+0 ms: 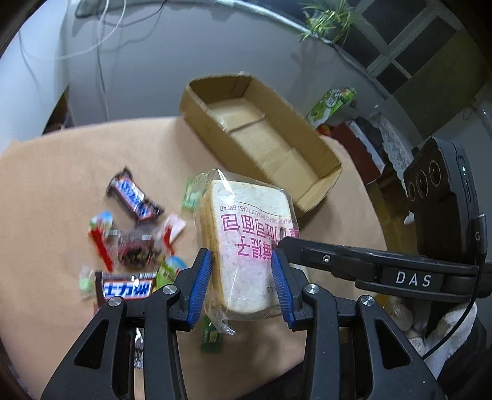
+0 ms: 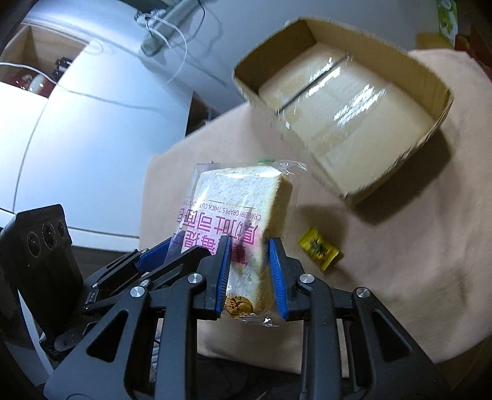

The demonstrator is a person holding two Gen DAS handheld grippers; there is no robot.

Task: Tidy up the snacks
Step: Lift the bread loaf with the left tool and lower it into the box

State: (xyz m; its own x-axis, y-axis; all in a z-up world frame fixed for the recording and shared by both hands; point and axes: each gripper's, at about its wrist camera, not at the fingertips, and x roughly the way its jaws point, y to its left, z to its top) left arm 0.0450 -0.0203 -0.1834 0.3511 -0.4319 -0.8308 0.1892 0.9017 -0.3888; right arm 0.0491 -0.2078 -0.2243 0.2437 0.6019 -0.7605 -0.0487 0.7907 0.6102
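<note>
A clear-wrapped toast bread pack [image 1: 249,243] with pink lettering is held up above the tan tablecloth. My left gripper [image 1: 242,286] is shut on its lower part, blue pads on both flat sides. My right gripper [image 2: 249,274] is shut on the same bread pack [image 2: 243,212] across its edge. The right gripper's arm [image 1: 399,270] shows in the left wrist view, and the left gripper's fingers [image 2: 160,255] show in the right wrist view. An open cardboard box [image 1: 261,135] lies beyond the bread, also in the right wrist view [image 2: 347,104], with only a flat liner inside.
Several small snacks lie left of the bread: two Snickers bars [image 1: 133,198] [image 1: 126,289], candies in red and green wrappers [image 1: 101,234]. A green sachet [image 1: 210,335] lies below the bread. A yellow candy [image 2: 319,249] lies right of the right gripper. A plant [image 1: 329,18] and green carton [image 1: 332,104] stand behind.
</note>
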